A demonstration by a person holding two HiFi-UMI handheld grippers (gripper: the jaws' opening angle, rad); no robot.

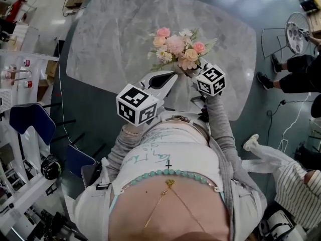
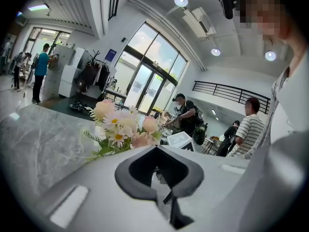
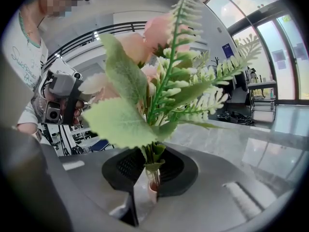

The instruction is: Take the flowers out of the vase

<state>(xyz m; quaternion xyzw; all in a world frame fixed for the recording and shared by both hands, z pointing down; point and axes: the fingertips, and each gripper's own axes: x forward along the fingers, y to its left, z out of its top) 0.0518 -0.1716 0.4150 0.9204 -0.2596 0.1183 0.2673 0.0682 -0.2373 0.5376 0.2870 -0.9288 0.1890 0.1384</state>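
A bunch of pink, peach and white flowers (image 1: 175, 48) with green fern leaves stands over the near edge of the grey marble table (image 1: 115, 34). My right gripper (image 1: 192, 70) is shut on the stems; in the right gripper view the stems (image 3: 153, 156) rise out of its jaws (image 3: 150, 178), with a small pinkish piece at their foot. My left gripper (image 1: 172, 76) is just left of the bunch's base and looks shut, with nothing seen in it (image 2: 157, 172). From it the flowers (image 2: 120, 127) show ahead to the left. No vase can be made out.
Blue chairs (image 1: 32, 122) and a white shelf unit (image 1: 15, 74) stand at the left. A seated person's legs (image 1: 296, 77), a fan (image 1: 297, 31) and a person in a striped sleeve (image 1: 301, 187) are at the right. Several people (image 2: 186, 115) stand behind.
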